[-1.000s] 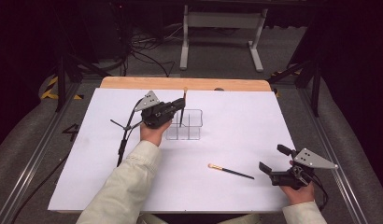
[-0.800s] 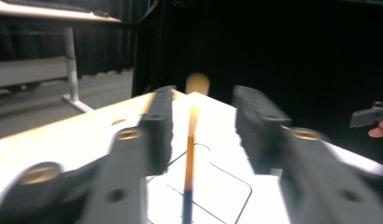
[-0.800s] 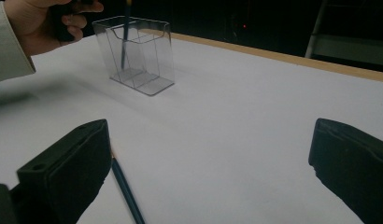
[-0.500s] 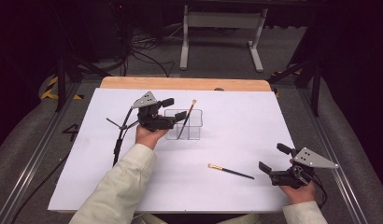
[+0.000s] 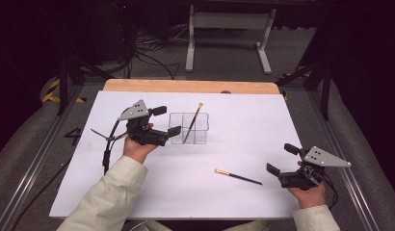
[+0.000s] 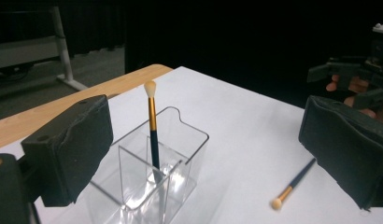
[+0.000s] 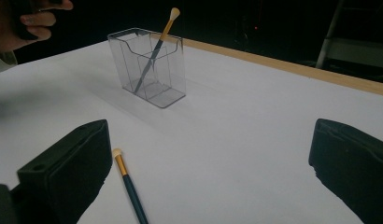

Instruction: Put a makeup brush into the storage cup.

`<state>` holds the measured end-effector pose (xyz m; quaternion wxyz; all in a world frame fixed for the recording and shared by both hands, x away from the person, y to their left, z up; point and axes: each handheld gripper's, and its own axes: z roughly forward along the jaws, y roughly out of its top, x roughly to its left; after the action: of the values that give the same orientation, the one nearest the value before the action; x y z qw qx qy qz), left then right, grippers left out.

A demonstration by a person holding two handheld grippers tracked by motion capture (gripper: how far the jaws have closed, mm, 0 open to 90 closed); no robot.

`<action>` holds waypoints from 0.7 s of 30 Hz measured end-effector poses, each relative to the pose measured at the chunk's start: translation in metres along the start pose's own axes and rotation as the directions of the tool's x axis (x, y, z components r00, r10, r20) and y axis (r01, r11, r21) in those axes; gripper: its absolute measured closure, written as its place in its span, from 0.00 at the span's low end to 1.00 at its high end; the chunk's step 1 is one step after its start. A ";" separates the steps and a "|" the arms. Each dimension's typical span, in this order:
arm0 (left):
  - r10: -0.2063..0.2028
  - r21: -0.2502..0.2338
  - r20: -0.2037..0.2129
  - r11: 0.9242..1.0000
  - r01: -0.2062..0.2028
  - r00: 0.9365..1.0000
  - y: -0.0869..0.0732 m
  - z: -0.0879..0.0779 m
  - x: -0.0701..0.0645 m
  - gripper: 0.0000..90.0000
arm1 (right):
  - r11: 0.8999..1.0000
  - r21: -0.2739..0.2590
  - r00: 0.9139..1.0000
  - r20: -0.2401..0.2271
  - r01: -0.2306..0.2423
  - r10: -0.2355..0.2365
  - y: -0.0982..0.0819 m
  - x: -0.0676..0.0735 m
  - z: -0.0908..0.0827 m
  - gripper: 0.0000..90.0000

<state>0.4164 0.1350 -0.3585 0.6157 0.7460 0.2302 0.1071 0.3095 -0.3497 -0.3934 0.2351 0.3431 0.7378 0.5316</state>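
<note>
A clear plastic holder (image 5: 201, 135) with compartments stands on the white sheet. A brush (image 5: 192, 122) with a gold ferrule and pale tip leans in it, tip up and free of any grip. My left gripper (image 5: 167, 120) hovers just left of the holder; its jaws have just been opening and stand open with nothing between them. In the left gripper view the holder (image 6: 180, 154) and brush (image 6: 152, 121) lie ahead of the jaws. A second brush (image 5: 237, 176) lies flat to the right. My right gripper (image 5: 281, 159) rests open right of that brush (image 7: 126, 182).
The white sheet (image 5: 243, 115) covers the table, with a wooden strip (image 5: 186, 85) along its far edge. Metal rails run down both sides. A grey stand (image 5: 224, 24) and cables sit on the floor behind. The left gripper's cable (image 5: 106, 154) trails beside the forearm.
The left gripper let go of the brush, which now leans in the holder, and drew back to the left with its jaws spread. The right hand stayed put.
</note>
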 end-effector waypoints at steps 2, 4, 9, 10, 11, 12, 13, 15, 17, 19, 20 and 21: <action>0.011 0.008 -0.010 1.000 -0.011 1.000 -0.001 -0.009 -0.003 0.04 | 1.000 0.009 1.000 -0.002 -0.003 0.003 0.001 0.000 0.001 0.00; 0.014 0.010 -0.014 1.000 -0.014 1.000 -0.002 -0.015 -0.005 0.04 | 1.000 0.014 1.000 -0.008 -0.005 0.006 0.002 0.000 0.002 0.00; 0.016 0.016 -0.019 1.000 -0.015 1.000 -0.007 -0.032 -0.009 0.04 | 1.000 0.022 1.000 -0.024 -0.009 0.010 0.006 -0.002 0.002 0.00; 0.014 0.022 -0.019 1.000 -0.014 1.000 -0.008 -0.034 -0.009 0.04 | 0.999 0.036 0.999 -0.033 -0.012 0.013 0.007 -0.002 0.002 0.00; 0.017 0.030 -0.027 0.999 -0.016 1.000 -0.009 -0.036 -0.011 0.04 | 0.999 0.046 0.999 -0.034 -0.014 0.015 0.008 -0.003 0.003 0.00; 0.030 0.040 -0.033 0.999 -0.028 0.999 -0.009 -0.039 -0.012 0.04 | 0.998 0.058 0.999 -0.038 -0.009 0.012 0.010 -0.003 0.004 0.00; 0.034 0.047 -0.037 0.998 -0.033 0.999 -0.009 -0.041 -0.013 0.04 | 0.998 0.066 0.999 -0.042 -0.005 0.008 0.011 -0.003 0.005 0.00; 0.043 0.052 -0.037 0.998 -0.041 0.998 -0.010 -0.044 -0.016 0.03 | 0.997 0.079 0.998 -0.056 -0.001 0.005 0.013 -0.002 0.008 0.00; 0.052 0.071 -0.038 0.996 -0.050 0.998 -0.011 -0.047 -0.019 0.03 | 0.996 0.084 0.997 -0.072 0.001 0.005 0.015 -0.001 0.010 0.00; 0.063 0.081 -0.033 0.995 -0.061 0.997 -0.011 -0.050 -0.019 0.03 | 0.997 0.078 0.997 -0.081 0.000 0.007 0.017 0.000 0.013 0.00; 0.059 0.078 -0.033 0.995 -0.056 0.998 -0.012 -0.051 -0.019 0.03 | 0.998 0.069 0.996 -0.086 -0.002 0.008 0.019 0.000 0.013 0.00; 0.056 0.076 -0.030 0.996 -0.054 0.998 -0.012 -0.052 -0.019 0.03 | 0.998 0.066 0.996 -0.085 0.001 0.004 0.020 0.001 0.014 0.00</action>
<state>0.3743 0.1723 -0.3561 0.5802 0.7728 0.2234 0.1274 0.3239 -0.3365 -0.3794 0.1914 0.3281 0.7642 0.5213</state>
